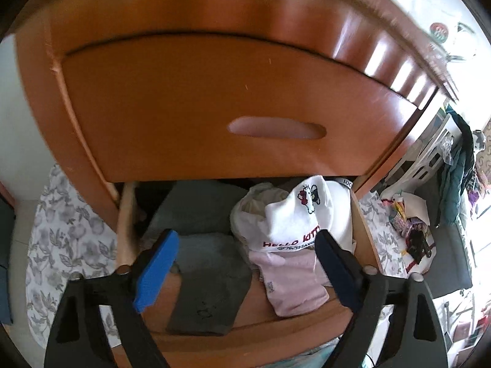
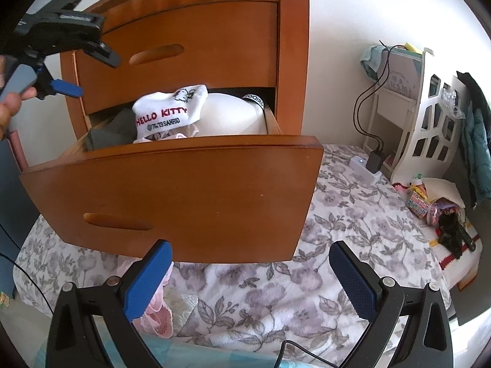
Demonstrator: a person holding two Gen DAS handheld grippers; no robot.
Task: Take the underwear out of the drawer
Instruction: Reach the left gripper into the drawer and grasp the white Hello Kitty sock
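The wooden drawer of a small chest stands pulled out. Inside lie white Hello Kitty underwear on top of a pile, a pink garment and a grey folded garment. My left gripper hovers open over the drawer, with nothing between its blue pads. From the right wrist view it shows at the upper left, held by a hand, above the Hello Kitty underwear. My right gripper is open and empty, low in front of the drawer face. A pink garment lies on the bedspread by its left finger.
The chest's shut upper drawer is right above the opening. A floral bedspread surrounds the chest. To the right are a white shelf unit, a charger with cables and a heap of small toys.
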